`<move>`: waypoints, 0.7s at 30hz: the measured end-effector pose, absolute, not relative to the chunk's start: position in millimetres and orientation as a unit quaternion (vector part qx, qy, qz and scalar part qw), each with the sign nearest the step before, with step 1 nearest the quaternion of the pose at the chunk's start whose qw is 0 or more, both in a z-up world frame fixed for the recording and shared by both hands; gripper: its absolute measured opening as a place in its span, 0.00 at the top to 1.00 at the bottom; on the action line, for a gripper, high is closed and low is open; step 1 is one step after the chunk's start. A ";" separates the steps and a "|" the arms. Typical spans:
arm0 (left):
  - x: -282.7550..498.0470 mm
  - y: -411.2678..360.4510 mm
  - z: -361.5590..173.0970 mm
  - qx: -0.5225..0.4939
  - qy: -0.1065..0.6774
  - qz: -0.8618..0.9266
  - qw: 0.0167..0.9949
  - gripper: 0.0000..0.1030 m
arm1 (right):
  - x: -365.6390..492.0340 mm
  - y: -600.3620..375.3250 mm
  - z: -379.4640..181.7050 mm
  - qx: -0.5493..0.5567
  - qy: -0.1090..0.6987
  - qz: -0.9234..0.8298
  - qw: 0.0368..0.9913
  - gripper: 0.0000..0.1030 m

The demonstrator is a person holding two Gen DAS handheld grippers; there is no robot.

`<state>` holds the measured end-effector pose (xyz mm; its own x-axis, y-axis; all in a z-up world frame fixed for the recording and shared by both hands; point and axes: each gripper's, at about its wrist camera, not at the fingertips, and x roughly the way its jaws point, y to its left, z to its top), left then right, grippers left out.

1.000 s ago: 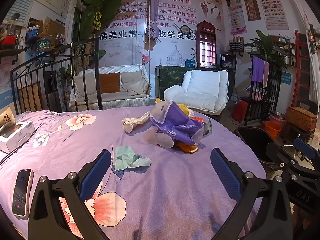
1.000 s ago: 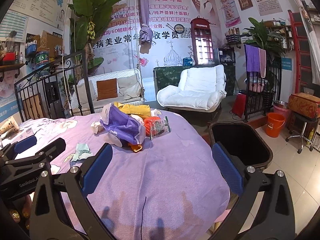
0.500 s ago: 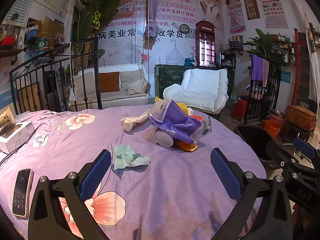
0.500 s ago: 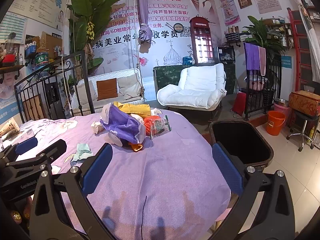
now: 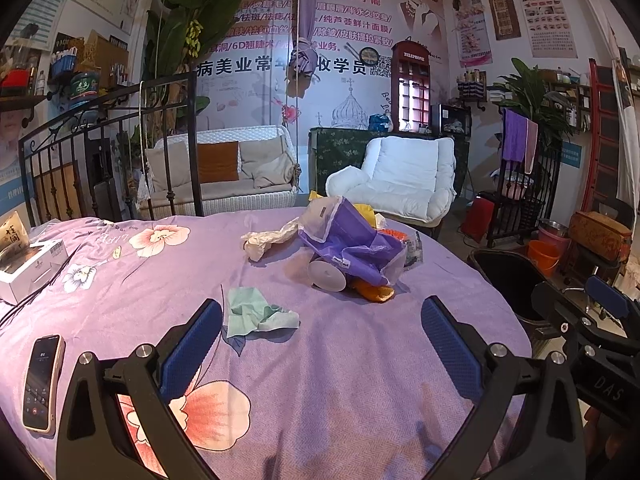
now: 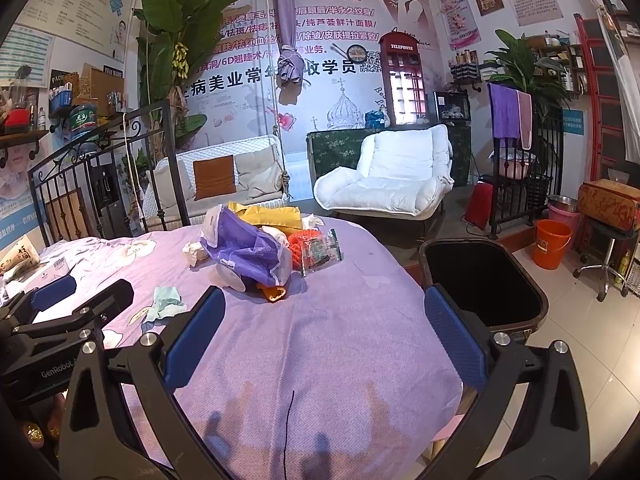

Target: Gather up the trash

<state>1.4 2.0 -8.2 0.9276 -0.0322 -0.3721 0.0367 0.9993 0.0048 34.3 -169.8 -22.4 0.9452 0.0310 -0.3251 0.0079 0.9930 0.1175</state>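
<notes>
Trash lies on a round table under a purple floral cloth (image 5: pixel 320 360). A crumpled green tissue (image 5: pixel 256 314) sits just beyond my left gripper (image 5: pixel 320 320), which is open and empty. Farther back lie a purple plastic bag (image 5: pixel 352 240), a white paper cup (image 5: pixel 326 274), an orange scrap (image 5: pixel 372 290) and crumpled white paper (image 5: pixel 268 240). My right gripper (image 6: pixel 324 312) is open and empty above the cloth (image 6: pixel 320 340), short of the purple bag (image 6: pixel 244 248), a clear wrapper (image 6: pixel 320 252) and a yellow packet (image 6: pixel 276 216). A black trash bin (image 6: pixel 480 284) stands beside the table at the right.
A phone (image 5: pixel 42 382) and a white box (image 5: pixel 30 268) lie on the table's left side. An iron railing (image 5: pixel 108 148), a swing sofa (image 5: pixel 228 172) and a white armchair (image 5: pixel 400 176) stand behind. An orange bucket (image 6: pixel 554 242) sits on the tiled floor.
Both views have shifted very slightly; the grippers stay open and the trash has not moved.
</notes>
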 end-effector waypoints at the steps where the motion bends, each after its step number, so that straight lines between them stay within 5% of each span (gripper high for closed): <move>1: 1.5 2.4 -8.0 0.006 0.189 -0.018 0.982 0.03 | 34.6 -169.9 -21.8 0.059 0.166 0.006 0.984 0.04; 21: 1.8 4.7 -10.9 0.002 0.192 -0.017 0.981 0.03 | 34.0 -170.5 -21.8 0.058 0.168 0.007 0.984 0.04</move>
